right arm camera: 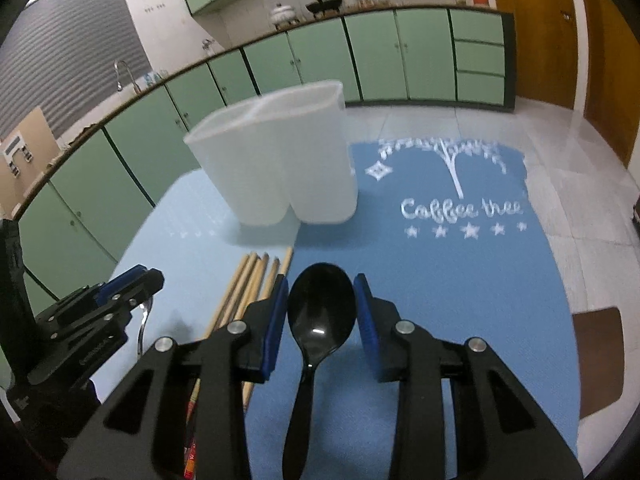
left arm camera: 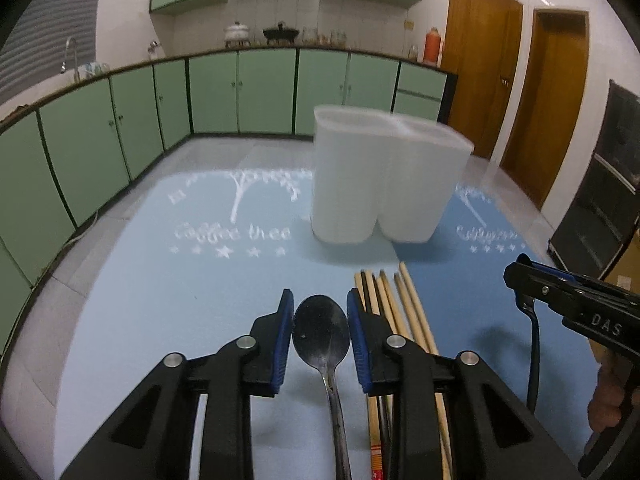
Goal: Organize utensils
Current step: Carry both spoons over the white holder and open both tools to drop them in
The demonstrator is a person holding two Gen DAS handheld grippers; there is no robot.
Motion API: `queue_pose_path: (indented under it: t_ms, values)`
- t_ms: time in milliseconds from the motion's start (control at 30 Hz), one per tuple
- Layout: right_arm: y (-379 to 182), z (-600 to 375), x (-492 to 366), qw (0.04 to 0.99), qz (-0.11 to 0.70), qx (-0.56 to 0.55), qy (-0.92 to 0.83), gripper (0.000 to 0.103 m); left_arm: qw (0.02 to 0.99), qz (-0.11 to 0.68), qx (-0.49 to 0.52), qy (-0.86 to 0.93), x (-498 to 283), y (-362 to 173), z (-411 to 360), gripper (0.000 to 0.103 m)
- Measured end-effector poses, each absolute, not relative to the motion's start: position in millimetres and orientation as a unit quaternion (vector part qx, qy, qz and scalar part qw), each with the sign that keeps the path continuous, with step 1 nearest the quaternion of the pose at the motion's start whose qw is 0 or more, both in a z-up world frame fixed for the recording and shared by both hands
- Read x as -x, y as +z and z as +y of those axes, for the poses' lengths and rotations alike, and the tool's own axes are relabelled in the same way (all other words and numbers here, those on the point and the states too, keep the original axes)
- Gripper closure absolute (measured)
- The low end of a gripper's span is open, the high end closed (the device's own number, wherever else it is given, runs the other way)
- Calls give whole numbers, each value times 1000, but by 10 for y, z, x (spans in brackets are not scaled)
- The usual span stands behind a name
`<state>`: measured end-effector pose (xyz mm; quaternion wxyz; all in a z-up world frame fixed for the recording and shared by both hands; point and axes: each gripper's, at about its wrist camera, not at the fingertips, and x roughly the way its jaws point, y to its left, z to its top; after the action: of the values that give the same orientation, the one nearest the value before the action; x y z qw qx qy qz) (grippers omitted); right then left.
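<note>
Metal spoon (left arm camera: 321, 330) | clamped between left fingers (left arm camera: 283, 336) | black spoon (right arm camera: 321, 308) | between right fingers (right arm camera: 276, 324)

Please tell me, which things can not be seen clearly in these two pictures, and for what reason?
- Inside of the white holder: hidden by its own walls and blurred, both views.
- Metal spoon handle end: cut off by the bottom edge, left wrist view.
- Black spoon handle end: cut off likewise, right wrist view.
- Chopsticks: lower parts covered by the left gripper; exact count unclear.
- Items on the far counter: too small.

black fingers (left arm camera: 276, 344), blue pads (left arm camera: 285, 320), seemingly ribbed
</note>
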<state>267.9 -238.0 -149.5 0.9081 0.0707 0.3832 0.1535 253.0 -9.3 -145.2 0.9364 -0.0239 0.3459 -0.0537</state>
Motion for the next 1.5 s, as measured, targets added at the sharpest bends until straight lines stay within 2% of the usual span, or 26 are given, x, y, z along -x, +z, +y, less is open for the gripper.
queue_pose_path:
  t_ms: [267, 600, 967, 1167, 1433, 1500]
  values:
    - [-1137, -2399, -2762, 929, 320, -72, 170, 71, 955, 290, 35, -54, -2523, -1095, 22, 76]
    - [-658, -2401, -3201, 955, 231, -76, 172, 71, 977, 192, 61, -67, -2664, -368, 161, 76]
    - [-286, -2369, -3917, 972, 154, -86, 156, 71, 988, 117, 53, -84, -3288, 241, 39, 76]
    - [-429, -2313, -4297, 980, 145, -59, 124, 71, 986, 126, 62, -88, -3687, 104, -49, 77]
    - [-822, -2245, -4511, 978, 168, -47, 112, 70, 976, 184, 60, -94, -4027, -399, -156, 76]
    - [-911, -2266, -4503, 975, 180, -52, 118, 67, 974, 197, 61, -96, -4044, -485, -157, 76]
